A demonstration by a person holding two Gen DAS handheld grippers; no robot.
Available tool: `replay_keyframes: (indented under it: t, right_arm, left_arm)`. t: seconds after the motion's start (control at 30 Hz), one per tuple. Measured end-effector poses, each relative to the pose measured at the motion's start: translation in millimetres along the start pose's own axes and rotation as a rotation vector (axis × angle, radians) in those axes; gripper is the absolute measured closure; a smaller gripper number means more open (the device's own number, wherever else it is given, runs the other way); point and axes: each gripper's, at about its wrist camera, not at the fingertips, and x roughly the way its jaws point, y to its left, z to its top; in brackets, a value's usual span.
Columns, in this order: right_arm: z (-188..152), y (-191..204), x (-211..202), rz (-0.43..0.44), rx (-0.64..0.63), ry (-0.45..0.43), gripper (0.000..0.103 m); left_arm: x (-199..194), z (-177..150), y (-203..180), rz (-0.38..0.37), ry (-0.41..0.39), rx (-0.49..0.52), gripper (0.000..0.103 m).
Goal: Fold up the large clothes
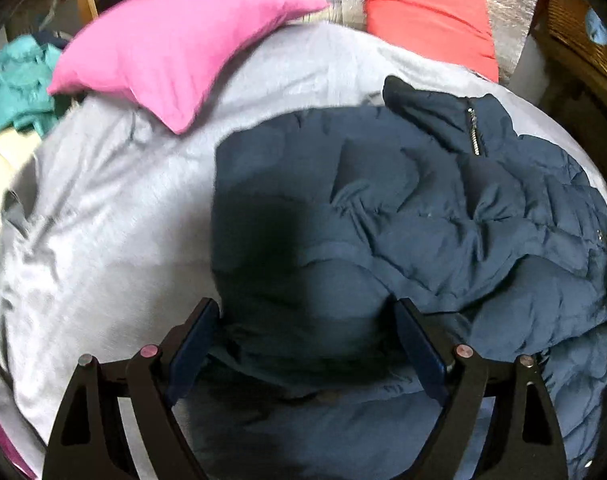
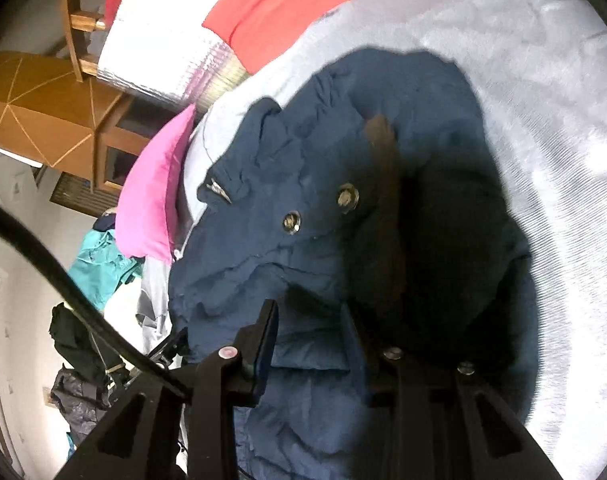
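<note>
With your left tongs (image 1: 305, 334) wide above the navy jacket (image 1: 403, 216) on the bed (image 1: 103, 208), and your right tongs (image 2: 309, 338) narrow, seemingly pinching its fabric, lift evenly.

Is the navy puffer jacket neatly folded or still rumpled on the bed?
Rumpled. The navy puffer jacket lies bunched in uneven creases on the grey bedcover, zipper collar twisted, with no flat, squared fold showing.

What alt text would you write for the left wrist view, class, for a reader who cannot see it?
A navy quilted jacket lies rumpled on a grey bedsheet, with the left gripper held wide open just above its near edge. A pink pillow and a red pillow sit at the far side of the bed.
</note>
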Motion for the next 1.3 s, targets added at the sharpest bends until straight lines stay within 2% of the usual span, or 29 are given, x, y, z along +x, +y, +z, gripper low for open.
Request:
replay_keyframes:
  t: [0.1,0.2,0.3,0.37,0.47,0.53,0.67,0.8,0.9,1.03,1.1,1.2,1.3]
  right_arm:
    - [4,-4,-17,-0.020,-0.021,-0.041,0.066]
    - [3,-16,-5,-0.026,0.010,0.006,0.067]
    - [6,-21,-2,-0.016,0.026,0.019,0.067]
    - [7,-18,-12,-0.008,0.024,0.012,0.067]
    - [12,-22,-35,0.004,0.032,-0.047,0.064]
    - [16,-32,-54,0.006,0.067,-0.110,0.057]
    - [20,-47,-76,0.052,0.137,-0.173,0.057]
    - [18,-39,-72,0.042,0.107,-0.159,0.057]
    - [16,-27,-61,0.051,0.074,-0.132,0.057]
    - [13,-19,-30,0.023,0.055,-0.063,0.057]
    - [12,-25,-16,-0.033,0.062,-0.028,0.058]
    - [11,-27,-12,-0.033,0.089,-0.021,0.058]
    - [11,-18,-24,-0.029,0.065,-0.053,0.057]
  left_arm:
    - [-7,-1,6,0.010,-0.027,-0.001,0.014]
    - [5,-3,15,0.035,0.015,-0.013,0.013]
    - [15,-6,22,-0.012,0.054,-0.063,0.013]
    - [8,-4,23,-0.005,0.035,-0.049,0.013]
    - [-5,-2,26,0.000,-0.002,-0.048,0.014]
    - [-14,-3,32,-0.037,-0.021,-0.090,0.014]
    - [-23,-2,50,-0.071,-0.038,-0.182,0.014]
    - [-16,-1,58,-0.049,-0.029,-0.205,0.014]
    - [-3,-5,58,-0.013,0.014,-0.187,0.014]
    - [15,-10,53,-0.009,0.058,-0.162,0.013]
    - [14,-10,53,-0.012,0.058,-0.161,0.013]
    - [9,-10,55,-0.015,0.050,-0.170,0.013]
    - [-5,-7,58,-0.015,0.012,-0.164,0.014]
